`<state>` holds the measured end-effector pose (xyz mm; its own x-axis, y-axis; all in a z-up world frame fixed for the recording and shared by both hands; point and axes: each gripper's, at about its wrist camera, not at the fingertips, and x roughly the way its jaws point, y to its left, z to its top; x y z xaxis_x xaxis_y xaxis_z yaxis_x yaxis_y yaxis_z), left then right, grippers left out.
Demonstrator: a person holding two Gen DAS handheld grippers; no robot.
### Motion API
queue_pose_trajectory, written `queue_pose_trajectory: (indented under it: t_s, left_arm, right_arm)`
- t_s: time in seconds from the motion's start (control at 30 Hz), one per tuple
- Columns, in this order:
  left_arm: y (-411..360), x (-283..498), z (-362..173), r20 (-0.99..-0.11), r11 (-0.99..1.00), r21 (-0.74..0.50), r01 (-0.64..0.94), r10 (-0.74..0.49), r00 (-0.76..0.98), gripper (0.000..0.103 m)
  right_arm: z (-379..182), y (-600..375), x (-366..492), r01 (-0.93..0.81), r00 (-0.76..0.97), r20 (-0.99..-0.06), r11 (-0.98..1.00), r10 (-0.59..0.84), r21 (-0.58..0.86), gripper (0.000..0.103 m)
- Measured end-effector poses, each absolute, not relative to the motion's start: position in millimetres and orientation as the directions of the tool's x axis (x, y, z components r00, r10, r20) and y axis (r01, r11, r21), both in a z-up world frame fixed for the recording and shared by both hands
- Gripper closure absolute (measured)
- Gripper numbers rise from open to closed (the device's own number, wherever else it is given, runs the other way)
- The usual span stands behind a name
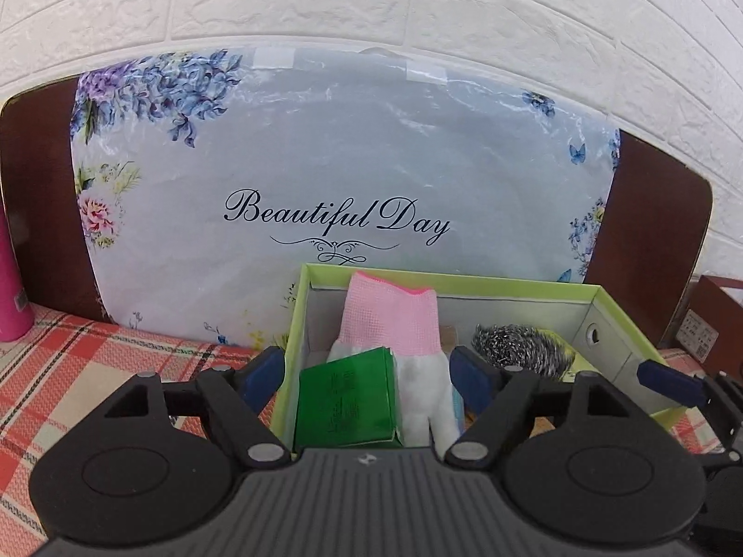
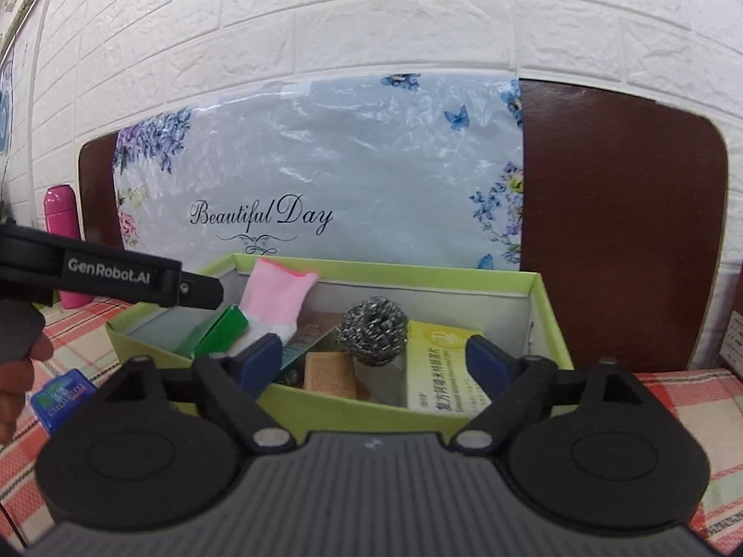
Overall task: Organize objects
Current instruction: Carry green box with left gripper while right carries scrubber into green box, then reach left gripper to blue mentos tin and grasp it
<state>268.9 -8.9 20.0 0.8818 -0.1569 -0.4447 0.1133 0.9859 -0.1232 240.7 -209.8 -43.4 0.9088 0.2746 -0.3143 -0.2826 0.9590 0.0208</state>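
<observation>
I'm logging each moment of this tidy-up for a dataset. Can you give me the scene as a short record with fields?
container: green box, open, on checked tablecloth
inside box: pink-cuffed glove, green packet, steel scourer, yellow medicine carton, cork block
outside box: blue packet on the cloth, pink bottle at the back
backdrop: floral "Beautiful Day" bag
left gripper: open, holding nothing
right gripper: open, holding nothing
</observation>
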Motion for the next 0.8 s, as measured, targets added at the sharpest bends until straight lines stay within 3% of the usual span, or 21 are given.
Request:
queue_pose_trajectory:
  t_s: [0.23,0.43,0.8]
  left_arm:
    - [-9.6,222.5,43.7,-0.460,0.987,-0.138,0.081,-0.136,0.878,0.022]
    - [-10.1,152.8,41.8,-0.479,0.978,-0.177,0.112,-0.185,0.858,0.022]
    - [-17.8,62.3,0.4,-0.517,0.969,-0.201,0.145,-0.230,0.824,0.022]
  right_arm:
    - [-15.3,-225.3,202.6,-0.277,0.917,-0.276,0.958,0.287,0.076,0.000]
    - [-0.2,-242.1,136.0,-0.289,0.918,-0.244,0.949,0.313,0.129,0.000]
    - [-31.8,-255.5,45.1,-0.250,0.894,-0.330,0.948,0.304,0.196,0.000]
